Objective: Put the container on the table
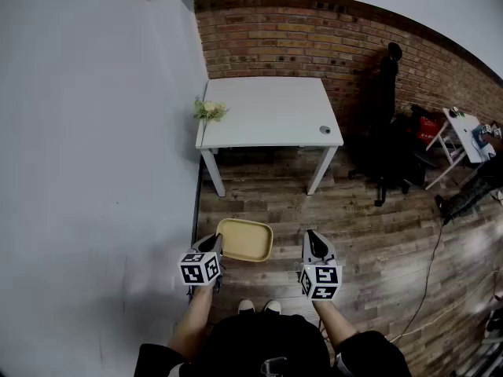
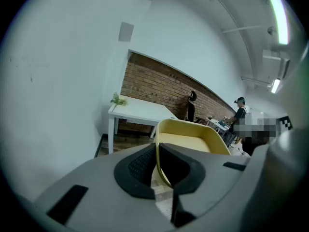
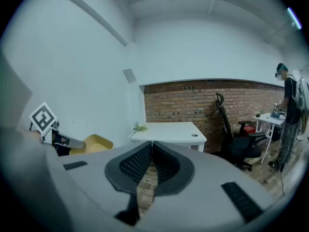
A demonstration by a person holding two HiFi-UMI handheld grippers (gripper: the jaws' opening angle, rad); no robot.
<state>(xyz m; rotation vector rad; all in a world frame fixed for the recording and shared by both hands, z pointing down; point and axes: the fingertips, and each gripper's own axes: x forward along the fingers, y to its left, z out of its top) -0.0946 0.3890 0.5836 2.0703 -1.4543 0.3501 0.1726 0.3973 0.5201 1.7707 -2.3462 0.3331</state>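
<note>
Container [image 1: 244, 239], rim pinched by left gripper [image 1: 211, 247], should ride level to the table [image 1: 267, 112]'s near edge; right gripper [image 1: 315, 244] pressed together, empty.

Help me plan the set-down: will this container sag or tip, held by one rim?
Probably stiff: the yellow container holds its shape with only the left gripper pinching its rim. Likely light, but may tilt from that one-sided hold.

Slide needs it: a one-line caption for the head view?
Left claw grips the yellow container by its rim, right claw shut and empty, white table ahead.
</note>
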